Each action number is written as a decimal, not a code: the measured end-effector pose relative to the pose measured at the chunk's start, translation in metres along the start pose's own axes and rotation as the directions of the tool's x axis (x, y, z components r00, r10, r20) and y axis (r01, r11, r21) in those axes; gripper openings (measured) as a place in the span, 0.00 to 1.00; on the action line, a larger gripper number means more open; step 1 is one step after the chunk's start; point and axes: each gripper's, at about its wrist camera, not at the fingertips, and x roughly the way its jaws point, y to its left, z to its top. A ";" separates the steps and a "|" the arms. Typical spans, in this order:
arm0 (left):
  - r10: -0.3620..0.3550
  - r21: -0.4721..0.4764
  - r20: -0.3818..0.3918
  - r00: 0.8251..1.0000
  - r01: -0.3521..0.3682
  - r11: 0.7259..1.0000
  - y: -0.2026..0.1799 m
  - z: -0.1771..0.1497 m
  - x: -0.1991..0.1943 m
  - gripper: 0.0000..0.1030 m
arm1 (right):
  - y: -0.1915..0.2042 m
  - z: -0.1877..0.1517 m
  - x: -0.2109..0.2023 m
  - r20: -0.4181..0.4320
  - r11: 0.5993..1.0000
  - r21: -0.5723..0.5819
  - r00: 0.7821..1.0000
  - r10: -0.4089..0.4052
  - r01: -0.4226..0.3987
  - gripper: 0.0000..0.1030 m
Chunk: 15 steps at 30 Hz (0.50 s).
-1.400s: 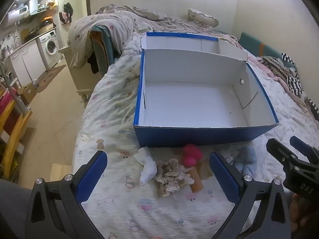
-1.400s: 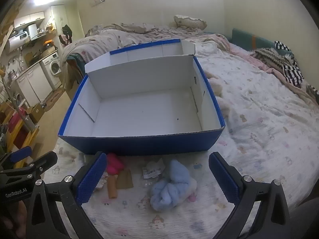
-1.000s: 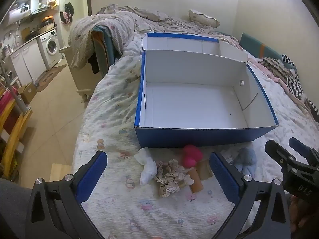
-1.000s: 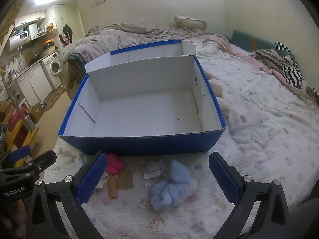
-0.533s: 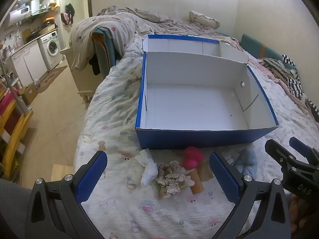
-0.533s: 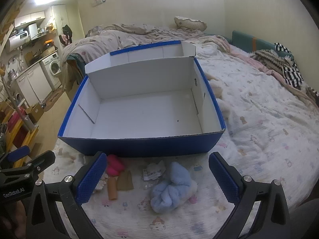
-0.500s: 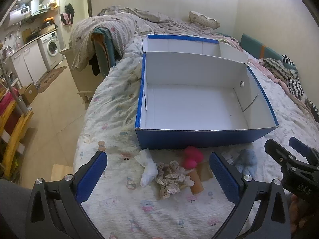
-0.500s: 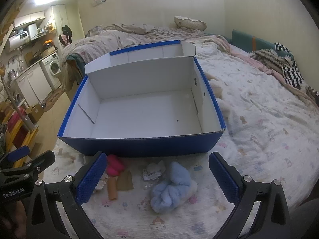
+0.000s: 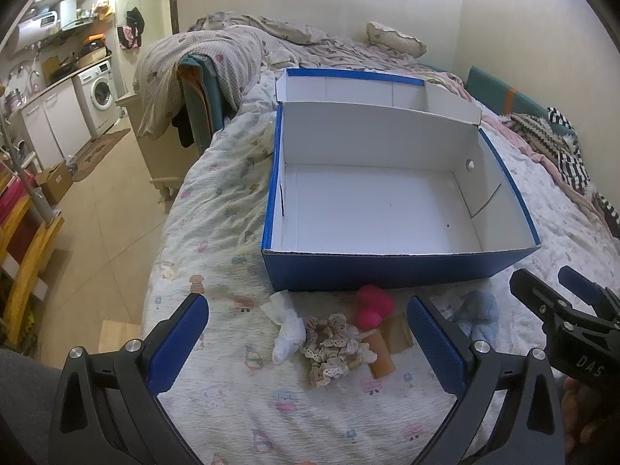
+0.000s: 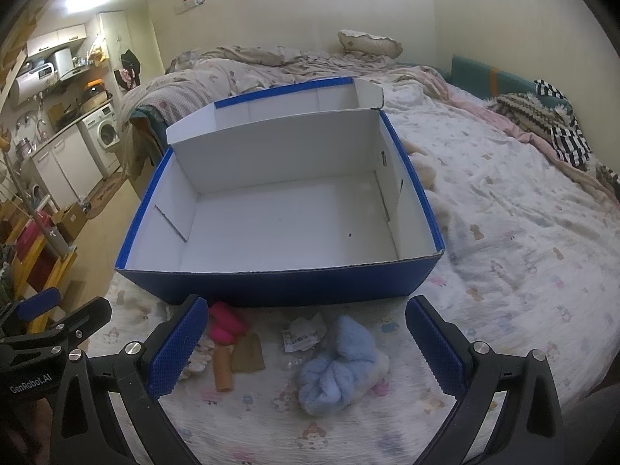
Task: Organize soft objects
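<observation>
An empty blue box (image 9: 387, 271) with white inside sits on the bed, also in the right wrist view (image 10: 271, 286). In front of it lie a white sock (image 9: 286, 335), a beige lace scrunchie (image 9: 333, 343), a pink soft item (image 9: 372, 308) (image 10: 224, 323), a brown roll (image 9: 381, 356) (image 10: 223, 368) and a light blue fluffy cloth (image 9: 476, 314) (image 10: 341, 372). My left gripper (image 9: 308, 348) is open above the scrunchie. My right gripper (image 10: 306, 348) is open above the blue cloth. Both are empty.
A paper tag (image 10: 304, 335) lies beside the blue cloth. A crumpled quilt (image 9: 217, 58) and a pillow (image 9: 395, 42) lie behind the box. Striped clothes (image 10: 558, 131) are at the far right. The bed's left edge drops to the tiled floor (image 9: 97, 232).
Both views have drifted only slightly; the objects and the box lie where they were. Both grippers stay open.
</observation>
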 end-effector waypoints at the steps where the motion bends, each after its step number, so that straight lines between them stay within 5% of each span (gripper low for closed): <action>1: -0.001 0.000 0.000 1.000 0.001 1.000 0.000 0.000 0.000 0.99 | 0.000 0.000 0.000 0.000 1.000 0.000 1.000 -0.001 0.001 1.00; 15: -0.011 -0.010 0.007 1.000 0.011 1.000 0.000 0.002 -0.003 0.99 | 0.000 0.000 0.001 -0.001 1.000 0.001 1.000 0.000 0.000 1.00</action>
